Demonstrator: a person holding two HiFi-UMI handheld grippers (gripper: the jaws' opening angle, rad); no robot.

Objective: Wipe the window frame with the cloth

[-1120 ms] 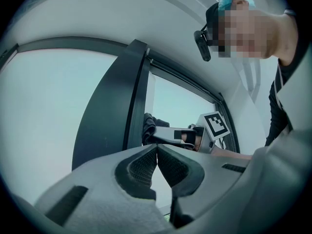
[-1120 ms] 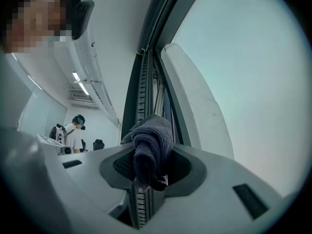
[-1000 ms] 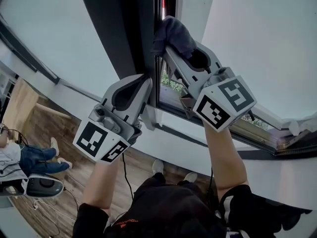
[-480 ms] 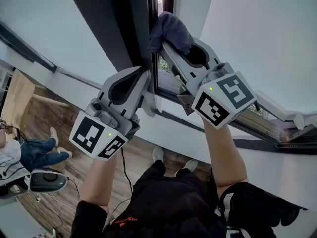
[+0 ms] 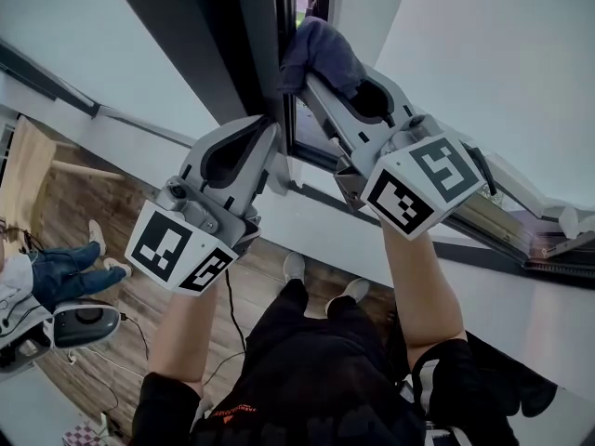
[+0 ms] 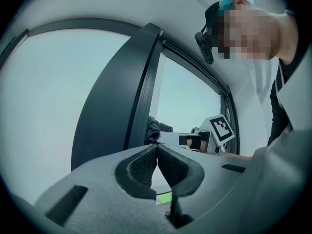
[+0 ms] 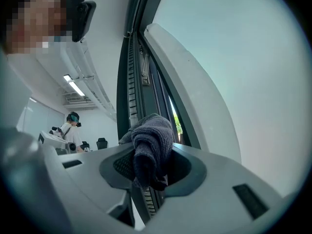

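Nearest, the left gripper (image 6: 157,146) has its 2 jaws closed tip to tip with nothing between them. It hangs idle close to the dark upright of the window frame (image 5: 260,45); whether it touches the frame is unclear from the head view.

The right gripper (image 7: 151,155) is clamped on the cloth (image 7: 152,140), a dark grey wad bunched over the jaw tips and pressed into the frame's channel beside the glass. The cloth looks soft, light and limp. It should mould into the grooves, but it could snag on the hardware. A hold through the thick middle of the wad, as here, suits it.

No container shows in any view. Far below, another person's legs (image 5: 65,272) rest on the wooden floor (image 5: 139,314).
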